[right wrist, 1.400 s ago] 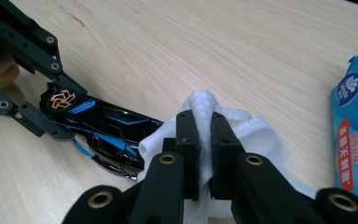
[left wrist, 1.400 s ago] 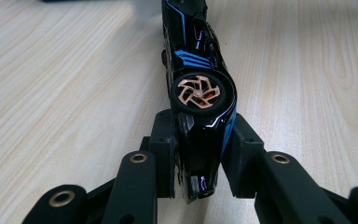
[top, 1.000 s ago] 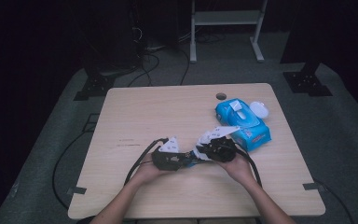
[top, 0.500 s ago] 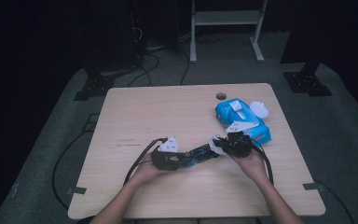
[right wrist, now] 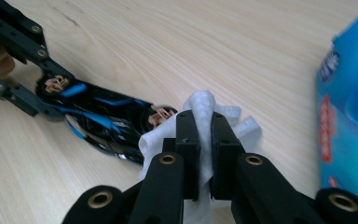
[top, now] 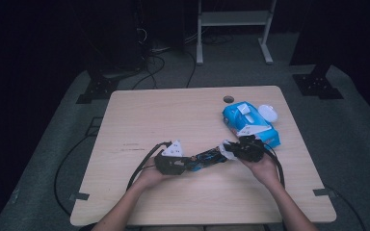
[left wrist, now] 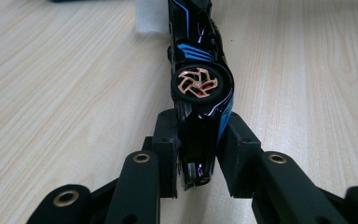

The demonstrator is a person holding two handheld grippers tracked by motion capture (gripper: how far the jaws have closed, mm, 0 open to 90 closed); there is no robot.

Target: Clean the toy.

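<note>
The table carries a blue wipe pack near its far right edge, with a white lid just beside it. In front of the pack, the toy car lies between the two grippers, turned on its side. The left gripper is clamped on one end of the car, a wheel just past its jaws. The right gripper is clamped on a white wipe, which touches the car's other end.
</note>
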